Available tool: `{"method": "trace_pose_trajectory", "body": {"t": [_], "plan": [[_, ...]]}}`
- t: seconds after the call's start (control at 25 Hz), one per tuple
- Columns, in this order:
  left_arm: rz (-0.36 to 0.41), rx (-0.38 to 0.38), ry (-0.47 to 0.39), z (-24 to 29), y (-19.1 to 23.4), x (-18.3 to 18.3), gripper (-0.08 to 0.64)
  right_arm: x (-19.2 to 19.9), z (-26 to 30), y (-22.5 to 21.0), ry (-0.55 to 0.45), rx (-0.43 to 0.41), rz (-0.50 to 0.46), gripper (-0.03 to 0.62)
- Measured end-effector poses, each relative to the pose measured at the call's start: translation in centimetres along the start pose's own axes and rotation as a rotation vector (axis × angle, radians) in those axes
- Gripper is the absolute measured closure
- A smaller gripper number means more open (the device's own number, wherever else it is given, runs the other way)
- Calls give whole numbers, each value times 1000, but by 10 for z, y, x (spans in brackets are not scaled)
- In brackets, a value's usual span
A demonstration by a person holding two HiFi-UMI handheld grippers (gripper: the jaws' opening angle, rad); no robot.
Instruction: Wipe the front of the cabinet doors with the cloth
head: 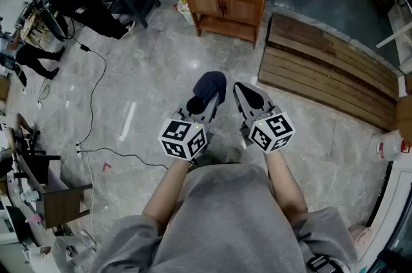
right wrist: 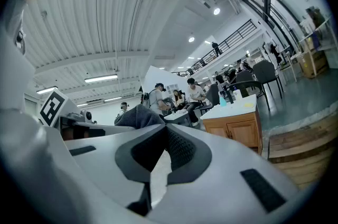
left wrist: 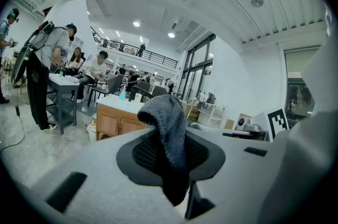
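Here, the left gripper [head: 203, 105] is clamping the dark cloth [head: 211, 86] between its jaws, the fabric bunching up above them, well apart from the wooden cabinet [head: 224, 4] and out in front of its two closed doors. The right gripper [head: 251, 98] is hovering equally far from the cabinet, its jaws pressing together on nothing

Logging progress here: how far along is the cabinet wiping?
Done: the cloth is picked up, clamped in the left claw. In hand: nothing more; the right claw is shut and empty. Left: reaching the cabinet across the floor and wiping its doors.
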State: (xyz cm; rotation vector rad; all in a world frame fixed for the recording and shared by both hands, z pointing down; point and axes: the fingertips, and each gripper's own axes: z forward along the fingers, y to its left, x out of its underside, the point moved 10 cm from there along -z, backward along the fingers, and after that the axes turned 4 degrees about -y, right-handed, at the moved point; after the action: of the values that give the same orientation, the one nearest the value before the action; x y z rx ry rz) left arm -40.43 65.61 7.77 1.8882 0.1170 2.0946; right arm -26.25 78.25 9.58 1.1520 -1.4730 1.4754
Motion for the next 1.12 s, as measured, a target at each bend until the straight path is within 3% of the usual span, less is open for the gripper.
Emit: {"method": "trace_pose_trajectory", "body": {"t": [0.48, 1.12], "plan": [[-21, -22, 9, 1, 13, 4, 488, 7, 13, -7, 17, -6, 42, 584], [-73, 17, 35, 80, 114, -18, 488, 14, 118, -54, 48, 56, 69, 583]]}}
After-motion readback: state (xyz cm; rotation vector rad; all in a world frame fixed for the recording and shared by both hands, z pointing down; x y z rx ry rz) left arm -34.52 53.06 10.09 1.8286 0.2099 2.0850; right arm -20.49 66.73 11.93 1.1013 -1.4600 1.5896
